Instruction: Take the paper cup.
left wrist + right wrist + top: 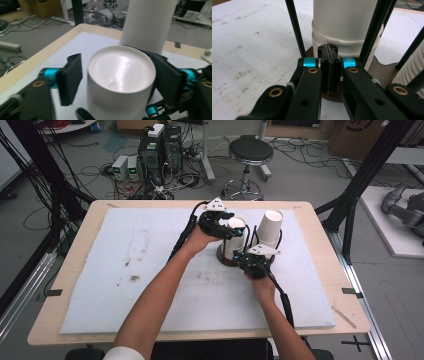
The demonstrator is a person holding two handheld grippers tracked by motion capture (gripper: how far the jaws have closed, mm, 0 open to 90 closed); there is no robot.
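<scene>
Left gripper [117, 75]: I am seeing its two black jaws standing either side of the upside-down white paper cup [121, 82]; the pad on one side is sitting a sliver clear of the cup wall, the other is lying along it, so I cannot tell whether the grip is pressing yet

Cup between the left jaws: its flat round base is facing up, filling the gap between the pads; in the high view this white cup [235, 237] is sitting on top of a stack on the dark brown round wooden base [227, 260]

Second cup: a taller white paper cup [147, 22] is rising just beyond the left jaws, behind the far pad; from above it [270, 227] is leaning slightly, just beside the first

Right gripper [329, 67]: I am seeing its jaws pressed together with nothing between them, the tips resting low against the brown base

Ahead of the right jaws: the ribbed white cup stack [344, 37] is standing straight in front of the tips, thin black rods [294, 27] rising at either side

Surface: the stained white mat [150, 270] is lying under everything on the pale wooden table [60, 320]
</scene>
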